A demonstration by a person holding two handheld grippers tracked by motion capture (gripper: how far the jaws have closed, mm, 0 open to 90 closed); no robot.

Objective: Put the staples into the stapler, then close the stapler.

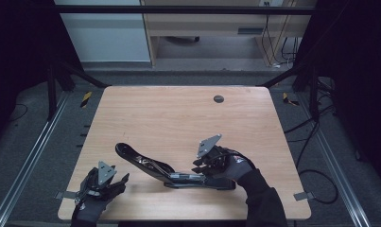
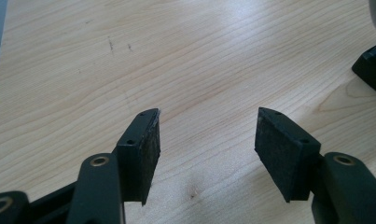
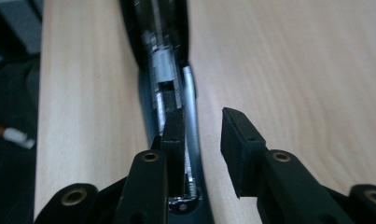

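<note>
High view: one open stapler [image 1: 169, 171], one table [image 1: 178, 118]; left claw [image 1: 113, 182], right claw [image 1: 200, 166] both apart.

One stapler [image 1: 169, 170] — opened flat, two grippers — one table [image 1: 178, 113]

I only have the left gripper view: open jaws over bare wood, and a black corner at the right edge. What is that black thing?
Observer: A long black stapler, swung open, with one half angled toward the far left.
Operator: Where's the other gripper?
Observer: The right gripper is over the stapler's flat half, near the table's front edge.
Operator: Gripping it?
Observer: No. In the right gripper view its jaws stand open, one over the metal staple channel, the other over bare wood.
</note>
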